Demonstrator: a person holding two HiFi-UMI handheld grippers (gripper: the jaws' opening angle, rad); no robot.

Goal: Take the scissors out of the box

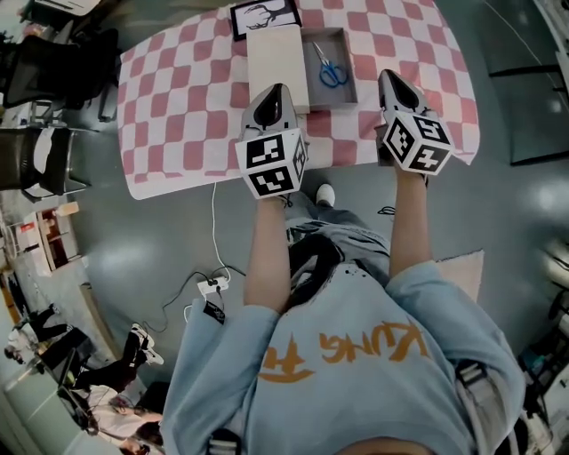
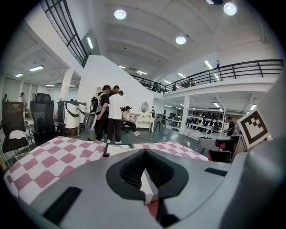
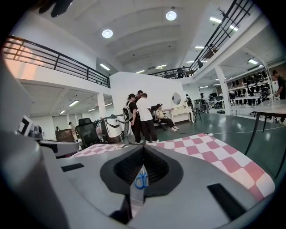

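Blue-handled scissors (image 1: 331,69) lie inside an open grey box (image 1: 349,94) at the far middle of the pink-checked table (image 1: 178,98). The box's pale lid (image 1: 277,67) lies just left of it. My left gripper (image 1: 276,89) hovers over the lid's near end, jaws shut and empty. My right gripper (image 1: 388,75) hangs just right of the box, also shut with nothing held. In the right gripper view the scissors (image 3: 141,180) show low through the gap under the closed jaws. The left gripper view shows the lid (image 2: 147,188) the same way.
A black-framed picture (image 1: 264,18) lies beyond the lid at the far table edge. Office chairs (image 1: 53,71) stand left of the table, and a cable with a power strip (image 1: 212,284) lies on the floor. Several people (image 2: 109,114) stand beyond the table.
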